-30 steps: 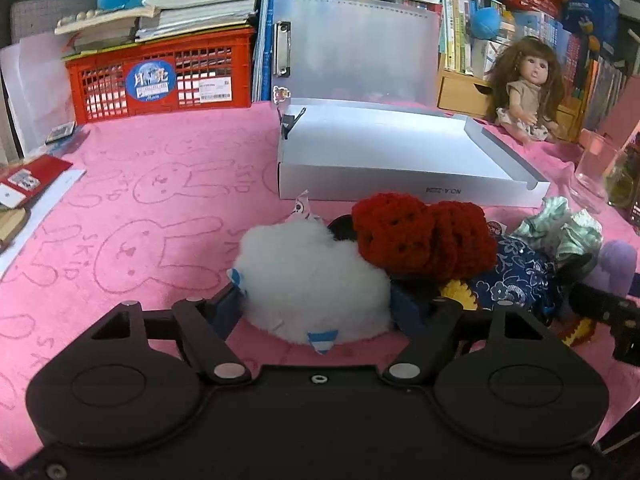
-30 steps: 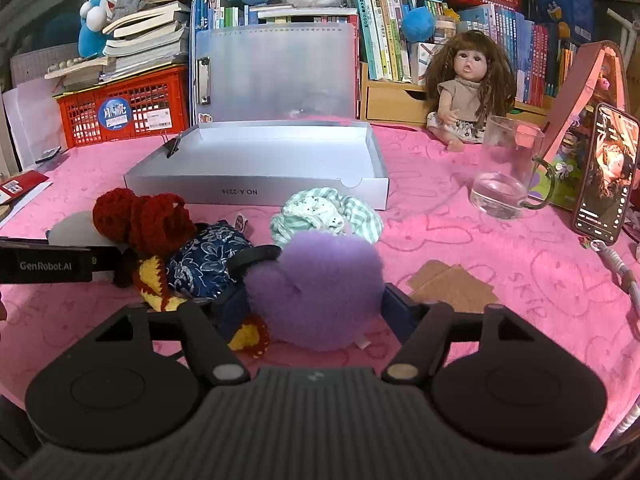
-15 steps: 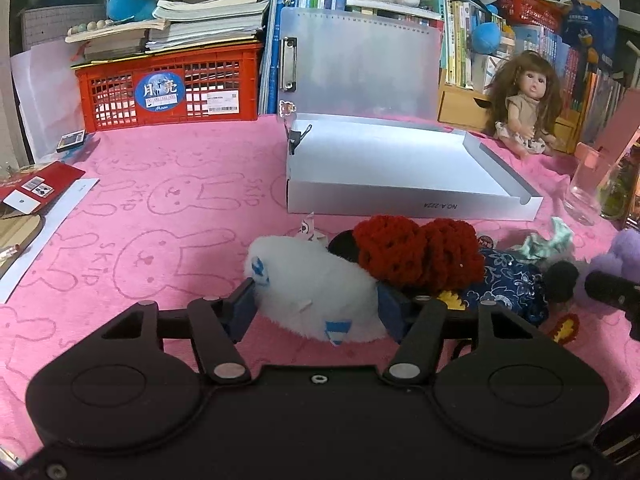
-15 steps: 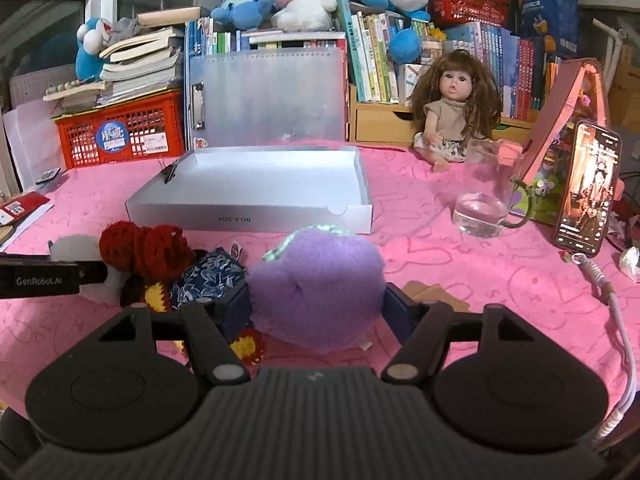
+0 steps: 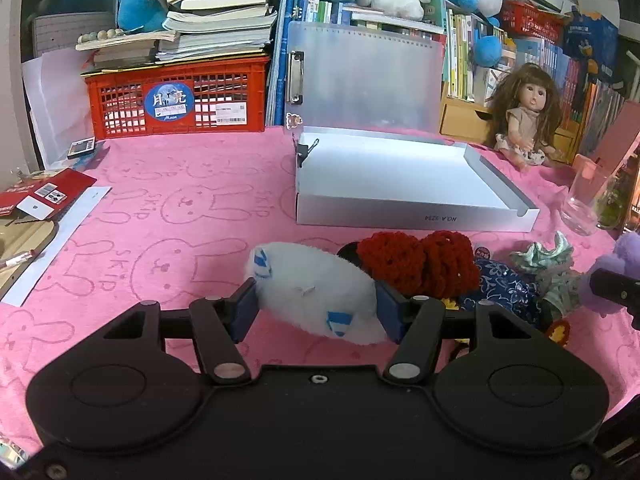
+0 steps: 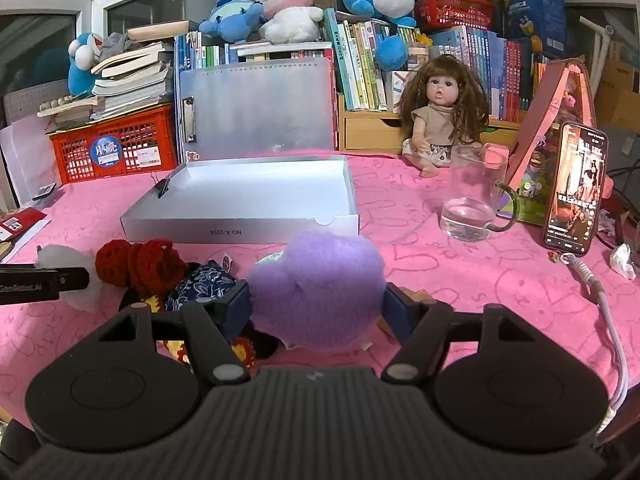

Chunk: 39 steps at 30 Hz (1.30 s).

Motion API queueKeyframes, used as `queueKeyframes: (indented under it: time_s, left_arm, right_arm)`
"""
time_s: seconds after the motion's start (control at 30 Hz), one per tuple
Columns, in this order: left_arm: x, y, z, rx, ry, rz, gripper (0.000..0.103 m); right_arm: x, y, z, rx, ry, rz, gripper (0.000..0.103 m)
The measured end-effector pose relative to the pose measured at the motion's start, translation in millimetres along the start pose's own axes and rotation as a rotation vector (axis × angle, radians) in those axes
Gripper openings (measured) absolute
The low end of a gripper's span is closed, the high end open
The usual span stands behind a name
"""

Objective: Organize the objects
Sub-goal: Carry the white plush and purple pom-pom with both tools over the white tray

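Left claw [image 5: 316, 306] is clamped on a white fluffy puff [image 5: 312, 290], blue pads pressing into both its sides, and the puff is lifted just above the pink surface [image 5: 160, 216]. Right claw [image 6: 316, 306] has the same kind of hold on a purple fluffy puff [image 6: 320, 288], squeezed between its pads and carried over the near edge of the pile.

Just beyond the white puff sits a red crocheted piece [image 5: 420, 264], touching a dark blue flowered cloth [image 5: 500, 286]. Next along, a green-and-white striped scrunchie [image 5: 548, 250] lies beside that cloth, and a yellow-and-red knitted bit [image 6: 244, 350] peeks out beneath the right claw's left finger.

Further back, an open white box [image 6: 240, 232] rests flat on the surface, empty inside, with a black binder clip [image 6: 163, 188] on its left rim. Right of it stands a glass mug [image 6: 472, 200], then a phone [image 6: 576, 188] propped upright with its screen lit.

Behind the box a frosted clipboard [image 6: 260, 108] stands on edge. A red crate [image 5: 176, 100] sits to the left under stacked books [image 5: 208, 24], and a doll [image 6: 440, 120] sits to the right against the bookshelf.
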State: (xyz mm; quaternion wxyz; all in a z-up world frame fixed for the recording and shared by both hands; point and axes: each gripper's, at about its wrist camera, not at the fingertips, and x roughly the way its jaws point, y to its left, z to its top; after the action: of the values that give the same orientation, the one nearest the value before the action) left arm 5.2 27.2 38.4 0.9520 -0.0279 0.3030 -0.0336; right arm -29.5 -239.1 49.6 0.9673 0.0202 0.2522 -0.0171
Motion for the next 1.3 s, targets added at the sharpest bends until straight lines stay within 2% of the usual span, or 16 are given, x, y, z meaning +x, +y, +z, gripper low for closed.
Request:
queueKeyframes:
  time_s: [0.3, 0.47, 0.57, 0.63, 0.7, 0.77, 0.83, 0.9, 0.97, 1.2, 1.3]
  left_arm:
    - [-9, 3, 12, -0.018, -0.019, -0.025, 0.059]
    - [-10, 6, 24, -0.038, -0.025, -0.045, 0.055]
    - [-8, 6, 34, -0.050, -0.028, -0.059, 0.047]
    - [-6, 5, 40, -0.047, -0.032, -0.067, 0.029]
    - [-2, 5, 44, -0.050, -0.021, -0.078, 0.018]
    - [4, 5, 45, -0.053, -0.005, -0.087, 0.019]
    - [8, 2, 41, -0.029, -0.005, -0.071, 0.023]
    - [10, 0, 32, -0.013, -0.008, -0.046, 0.034]
    - [7, -2, 24, 0.009, -0.047, -0.036, 0.040]
    - [-8, -7, 12, 0.047, -0.108, 0.012, 0.085]
    - [-8, -1, 6, 0.031, -0.116, 0.034, 0.089]
  right_arm:
    - [-1, -4, 6, 0.020, -0.015, 0.005, 0.071]
    - [-1, -6, 13, 0.024, -0.030, 0.010, 0.071]
    - [-1, -7, 19, 0.021, -0.035, 0.016, 0.071]
    - [0, -7, 24, 0.022, -0.038, 0.023, 0.071]
    - [2, -8, 27, 0.029, -0.038, 0.031, 0.071]
    - [3, -8, 27, 0.034, -0.034, 0.033, 0.071]
    - [5, -8, 25, 0.036, -0.027, 0.034, 0.071]
    - [6, -9, 22, 0.037, -0.017, 0.036, 0.071]
    - [7, -9, 18, 0.039, -0.006, 0.037, 0.071]
    - [12, -12, 10, 0.053, 0.015, 0.031, 0.071]
    - [13, -12, 8, 0.052, 0.022, 0.027, 0.071]
